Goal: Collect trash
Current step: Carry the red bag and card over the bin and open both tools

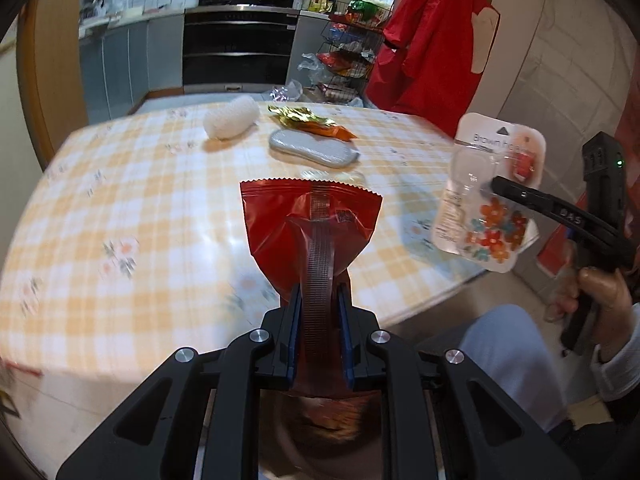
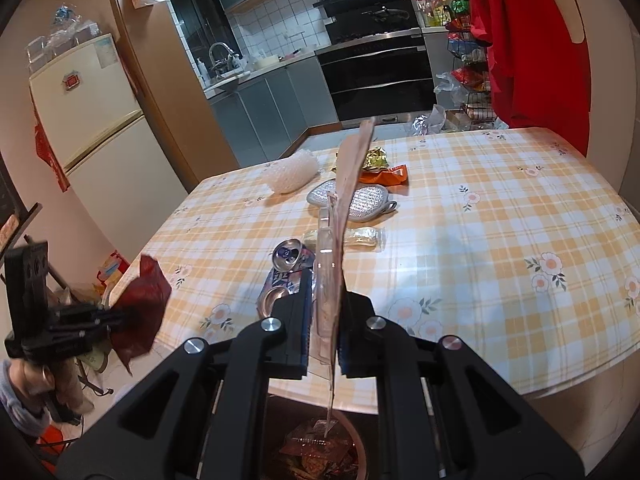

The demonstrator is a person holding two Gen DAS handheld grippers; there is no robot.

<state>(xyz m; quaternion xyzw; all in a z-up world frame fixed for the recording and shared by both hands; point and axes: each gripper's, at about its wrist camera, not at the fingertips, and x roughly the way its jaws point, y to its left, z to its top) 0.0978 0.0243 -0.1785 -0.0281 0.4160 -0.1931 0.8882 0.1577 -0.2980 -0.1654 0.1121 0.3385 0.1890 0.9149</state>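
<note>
Left claw point(image 1: 320, 300) clamped on a red wrapper point(image 1: 312, 224) and right claw point(image 2: 324, 320) clamped edge-on on a blister pack point(image 2: 340, 216), both lifted clear of the table point(image 2: 500, 240), apparently for dropping into the bin point(image 2: 356, 446) below, while other litter lies on the table.

Kitchen: white-tiled wall point(image 2: 280, 12), black oven point(image 2: 376, 80), grey cabinets point(image 2: 272, 108), cream fridge point(image 2: 92, 112).

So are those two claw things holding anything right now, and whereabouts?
Yes. The left gripper pinches a red wrapper at its narrow end; the right gripper clamps a blister card by its lower edge.
</note>
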